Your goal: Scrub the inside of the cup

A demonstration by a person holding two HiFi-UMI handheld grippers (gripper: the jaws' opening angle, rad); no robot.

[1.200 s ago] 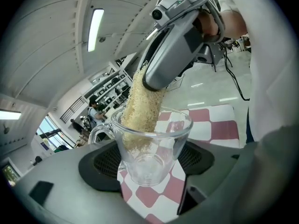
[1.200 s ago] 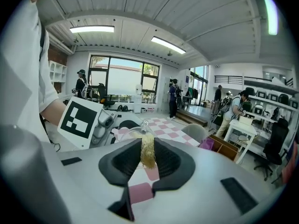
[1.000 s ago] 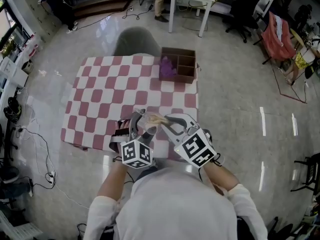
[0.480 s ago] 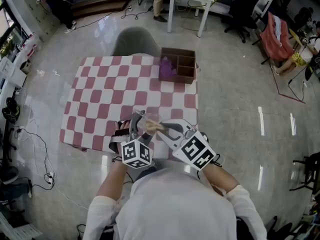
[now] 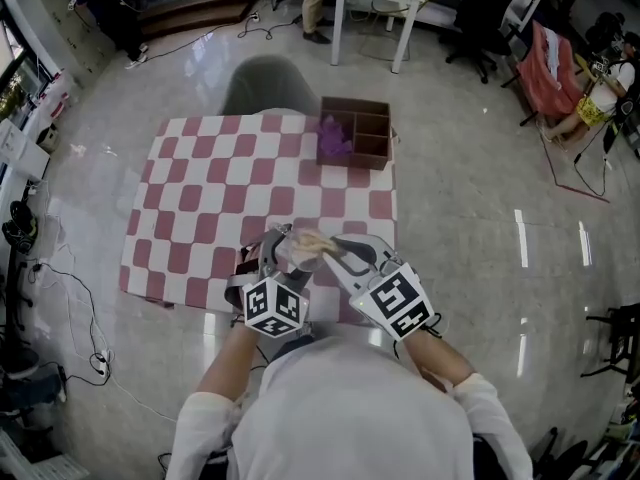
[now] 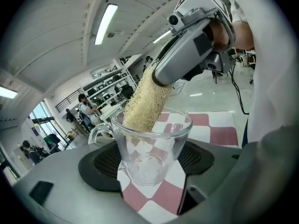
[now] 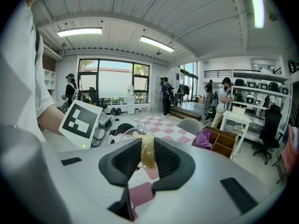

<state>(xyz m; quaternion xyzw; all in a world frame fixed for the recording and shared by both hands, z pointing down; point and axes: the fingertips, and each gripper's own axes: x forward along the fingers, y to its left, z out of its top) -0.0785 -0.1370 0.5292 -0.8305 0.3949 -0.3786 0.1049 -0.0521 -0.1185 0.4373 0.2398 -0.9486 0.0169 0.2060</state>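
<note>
In the left gripper [image 6: 152, 166], jaws closed on its sides, we hold one clear glass cup [image 6: 154, 139] above the checkered cloth's [image 5: 230, 178] near edge. Our right gripper [image 7: 148, 158] pinches one loofah [image 6: 144, 101], its tip dipped inside the cup. Farther off, one wooden box [image 5: 368, 136] with a purple rag [image 5: 333, 136] sits at the cloth's far corner, with glossy floor [image 5: 480, 218] around.

Operator's clothing: a white top [image 5: 345, 408] with white sleeves [image 5: 195, 426]. The left hand-held gripper [image 5: 285, 253] and the right hand-held gripper [image 5: 328, 248] each have a smooth, light grey moulded shell, and each carries a cube [image 5: 273, 306] faced with black-and-white square markers. In the gripper views the jaws are lined with dark grey pads [image 6: 105, 164] with a fine mesh texture, and a small green light [image 7: 83, 146] shows on the left unit's shell below its marker face.
</note>
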